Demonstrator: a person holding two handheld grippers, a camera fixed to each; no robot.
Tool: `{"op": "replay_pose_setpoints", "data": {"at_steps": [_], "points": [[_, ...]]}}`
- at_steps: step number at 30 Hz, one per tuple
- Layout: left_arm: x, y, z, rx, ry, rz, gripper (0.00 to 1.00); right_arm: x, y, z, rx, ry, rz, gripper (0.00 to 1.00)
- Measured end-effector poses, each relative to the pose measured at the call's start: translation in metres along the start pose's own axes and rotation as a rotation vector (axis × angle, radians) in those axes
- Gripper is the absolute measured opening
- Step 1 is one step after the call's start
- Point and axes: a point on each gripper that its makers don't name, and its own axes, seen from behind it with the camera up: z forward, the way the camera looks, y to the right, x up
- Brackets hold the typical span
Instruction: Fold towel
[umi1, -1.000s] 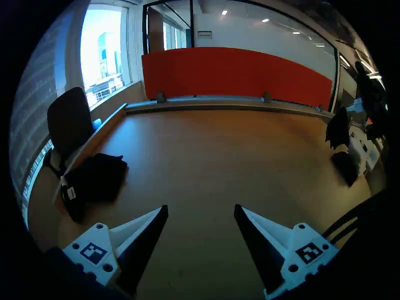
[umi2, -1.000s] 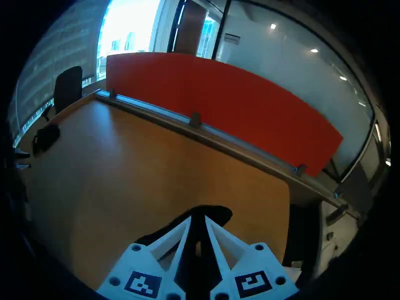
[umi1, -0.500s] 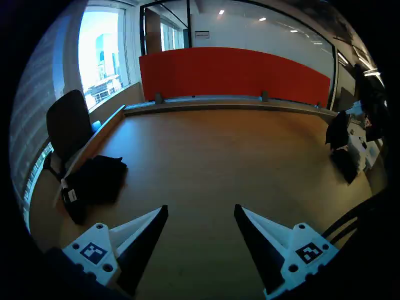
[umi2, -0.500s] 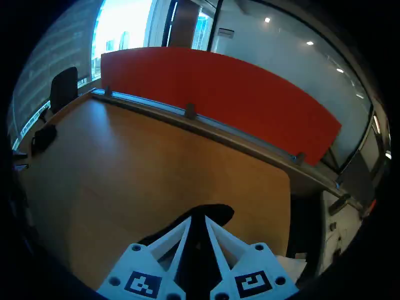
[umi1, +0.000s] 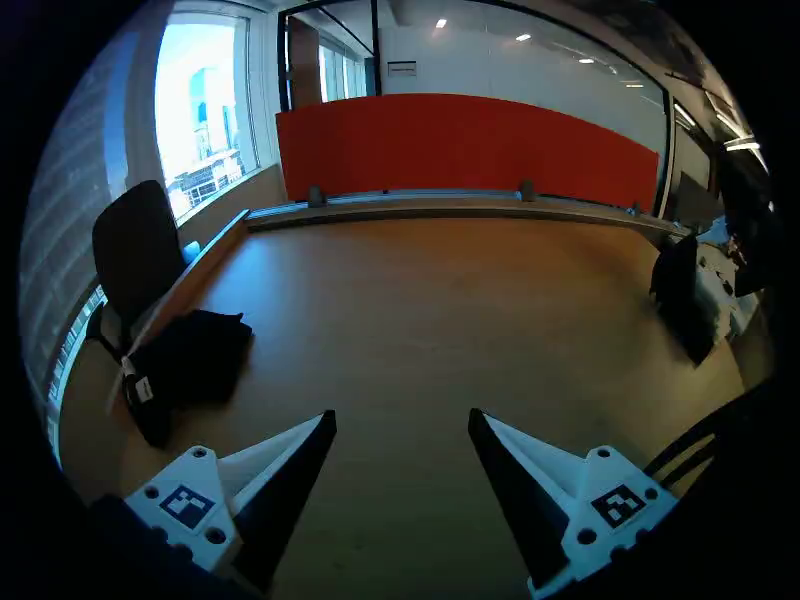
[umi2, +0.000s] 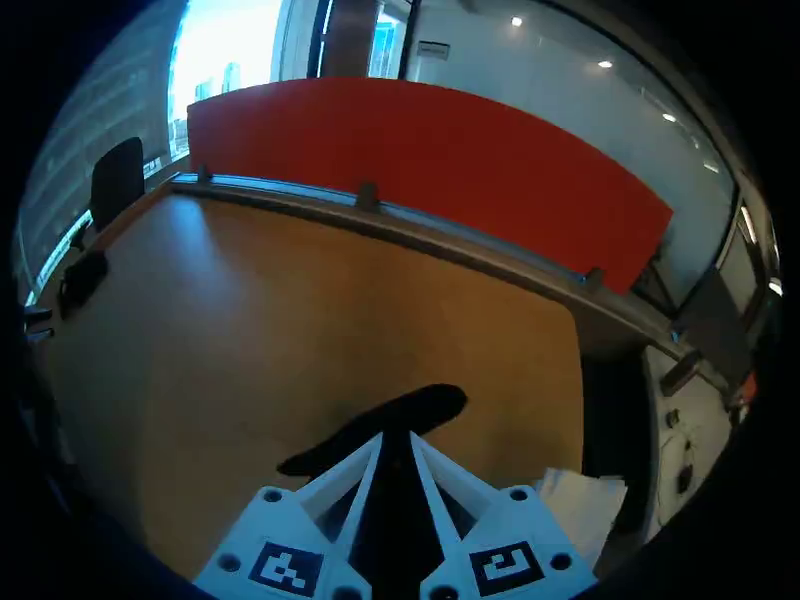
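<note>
A wide wooden desk (umi1: 420, 300) was seen in an office. It was closed at its far edge by one red partition (umi1: 470, 145), and a bright window (umi1: 195, 110) stood at 10 o'clock in the left gripper view. One office chair (umi1: 135, 245) was set against the desk's edge at 9 o'clock, and one black bundle (umi1: 195, 355) lay on the desk just beside it. A broad stretch of wood lay open ahead of the left gripper (umi1: 401, 414), whose jaws were spread wide over the desk. In the right gripper view, the right gripper (umi2: 397, 438) was seen with jaws narrow, pinched on one dark towel (umi2: 425, 405). The towel's free end was draped ahead toward 12 o'clock, near the desk's right-hand edge. One sheaf of white paper (umi2: 585, 495) lay beyond that edge at 4 o'clock.
</note>
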Motion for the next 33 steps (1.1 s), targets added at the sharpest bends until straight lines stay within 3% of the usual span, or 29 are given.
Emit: {"op": "replay_pose_setpoints", "data": {"at_steps": [18, 25, 33], "points": [[0.006, 0.012, 0.006, -0.026, 0.005, 0.024, 0.98, -0.076, 0.010, -0.031, -0.037, -0.067, 0.086, 0.05], [0.006, 0.012, 0.006, -0.029, 0.005, 0.028, 0.98, -0.103, 0.022, -0.035, -0.060, -0.103, 0.117, 0.05], [0.006, 0.012, 0.006, -0.028, 0.004, 0.030, 0.98, -0.124, 0.019, -0.038, -0.058, -0.131, 0.140, 0.05]]}}
